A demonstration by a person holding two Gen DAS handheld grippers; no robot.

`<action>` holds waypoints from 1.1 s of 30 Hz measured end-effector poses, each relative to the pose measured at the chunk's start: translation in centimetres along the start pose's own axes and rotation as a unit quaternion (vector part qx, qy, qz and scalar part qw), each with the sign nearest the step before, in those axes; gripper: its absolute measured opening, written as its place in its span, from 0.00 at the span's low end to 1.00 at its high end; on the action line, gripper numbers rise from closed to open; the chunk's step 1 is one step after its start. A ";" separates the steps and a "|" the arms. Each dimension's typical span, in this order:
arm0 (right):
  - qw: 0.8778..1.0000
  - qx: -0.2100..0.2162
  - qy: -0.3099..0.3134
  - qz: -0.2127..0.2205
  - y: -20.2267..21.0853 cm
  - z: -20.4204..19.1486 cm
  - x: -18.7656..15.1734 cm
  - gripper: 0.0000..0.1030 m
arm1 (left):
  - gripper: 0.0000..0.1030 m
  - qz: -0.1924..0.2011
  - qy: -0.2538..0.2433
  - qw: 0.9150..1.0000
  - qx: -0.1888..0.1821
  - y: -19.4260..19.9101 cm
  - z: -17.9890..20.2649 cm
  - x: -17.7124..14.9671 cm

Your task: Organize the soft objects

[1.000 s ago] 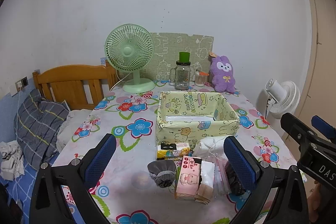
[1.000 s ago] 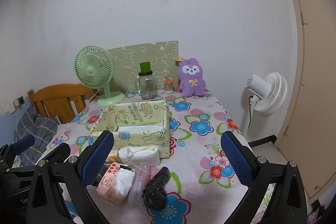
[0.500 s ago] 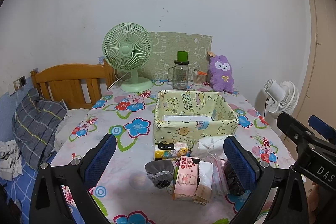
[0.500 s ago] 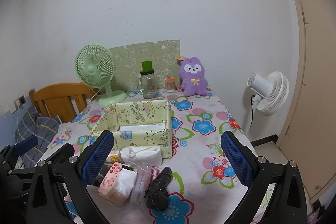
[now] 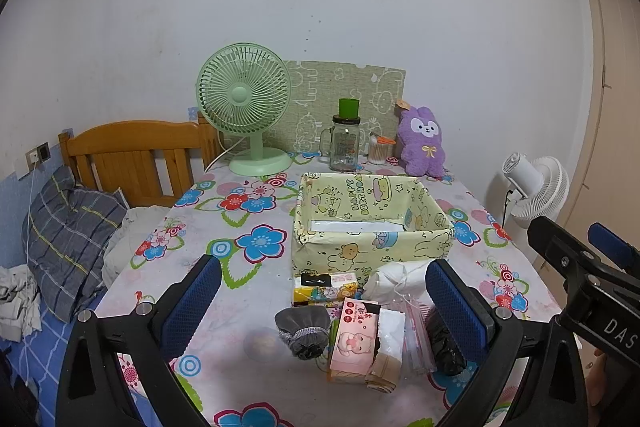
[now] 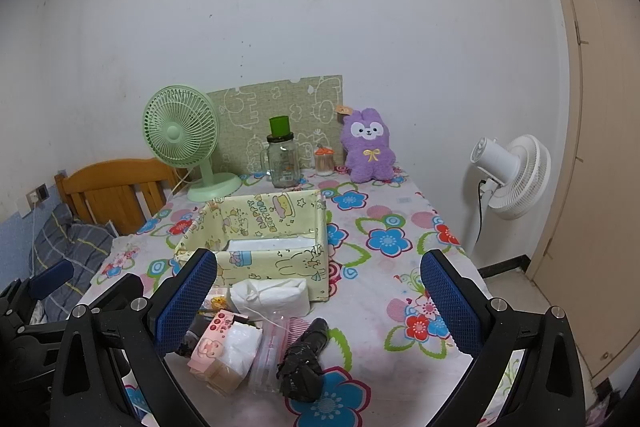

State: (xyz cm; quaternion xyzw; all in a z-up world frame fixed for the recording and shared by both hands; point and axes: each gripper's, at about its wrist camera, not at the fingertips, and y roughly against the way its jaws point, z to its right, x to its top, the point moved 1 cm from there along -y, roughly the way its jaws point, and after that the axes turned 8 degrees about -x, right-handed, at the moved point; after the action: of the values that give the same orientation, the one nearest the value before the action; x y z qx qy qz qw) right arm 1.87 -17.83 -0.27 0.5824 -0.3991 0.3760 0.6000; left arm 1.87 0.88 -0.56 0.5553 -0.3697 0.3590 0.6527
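Soft objects lie in a small heap on the flowered desk, just in front of the yellow cartoon-print fabric bin, on its near side. Touching the bin's front wall are a white cloth bundle and a yellow tissue packet. Nearer than those sit a grey drawstring pouch, a pink tissue pack with a white wad pressed against it, a clear zip bag and a black crumpled bag. Inside the bin only a flat white sheet shows on the bottom.

Behind the bin, along the wall, stand a green desk fan, a glass jar with a green lid and a purple plush rabbit.

Left tongs hang over the heap with blue pads spread wide apart, gripping nothing. Right tongs likewise gape wide and empty above the heap, right of the bin's front corner.
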 end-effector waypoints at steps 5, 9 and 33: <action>1.000 0.001 -0.001 0.001 0.0 0.0 0.0 1.00 | 0.99 0.002 0.000 1.000 -0.002 0.0 0.0 0.0; 1.000 0.000 -0.001 0.001 0.1 -0.2 -0.1 1.00 | 0.99 0.002 0.001 1.000 -0.004 -0.1 0.1 -0.1; 1.000 0.007 -0.013 -0.006 0.2 0.2 0.1 1.00 | 1.00 0.003 0.013 1.000 0.006 0.5 -0.2 -0.4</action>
State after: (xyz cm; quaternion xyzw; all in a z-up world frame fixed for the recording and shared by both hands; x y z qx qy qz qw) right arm 1.74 -18.07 -0.12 0.5938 -0.4012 0.3674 0.5929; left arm 1.30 1.08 -0.68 0.5534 -0.3608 0.3708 0.6527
